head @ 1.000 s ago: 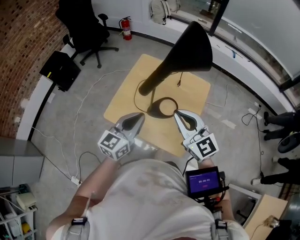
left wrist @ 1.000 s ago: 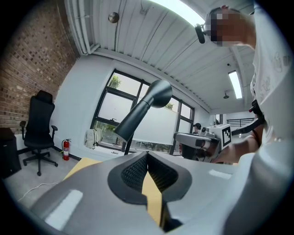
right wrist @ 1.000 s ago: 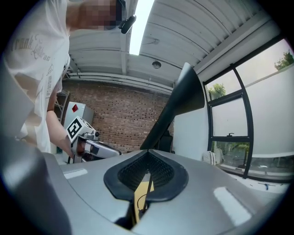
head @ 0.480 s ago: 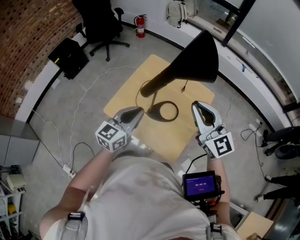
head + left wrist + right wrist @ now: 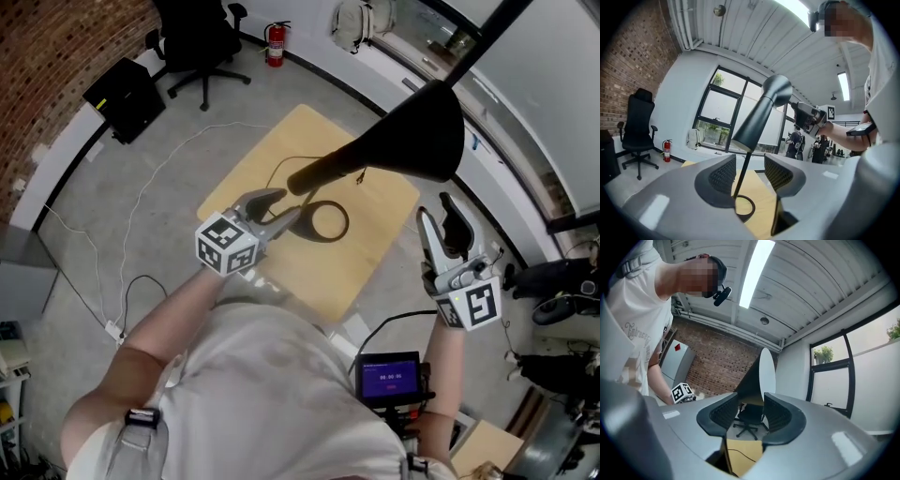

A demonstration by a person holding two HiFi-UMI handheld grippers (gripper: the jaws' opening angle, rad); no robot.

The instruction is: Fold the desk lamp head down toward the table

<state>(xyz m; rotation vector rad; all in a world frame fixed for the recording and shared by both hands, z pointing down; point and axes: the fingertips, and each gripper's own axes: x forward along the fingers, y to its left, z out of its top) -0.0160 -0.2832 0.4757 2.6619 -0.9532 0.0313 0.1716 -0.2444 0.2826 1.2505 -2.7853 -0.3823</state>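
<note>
With jaws opening and empty, the left gripper [image 5: 285, 204] has advanced to frame the lamp stem [image 5: 742, 173], while the right gripper [image 5: 437, 210] has risen just short of the lamp head [image 5: 412, 141], so folding looks imminent.

Bright daylight and ceiling strip light [image 5: 757, 266]; fisheye edges bend, faces perhaps mosaic-blurred.

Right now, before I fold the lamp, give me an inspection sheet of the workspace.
Surface: wooden table on a concrete floor.
Job's things: lamp, head raised, unfolded; base on the table.
Clutter: nothing seen.
Grippers: left gripper, fingers opening, stem in the gap, unpressed; right gripper, opening, empty, near the head.
Cables: black cord on the table; white cable on the floor.
Surroundings: chair, extinguisher, backpack, brick wall.
</note>
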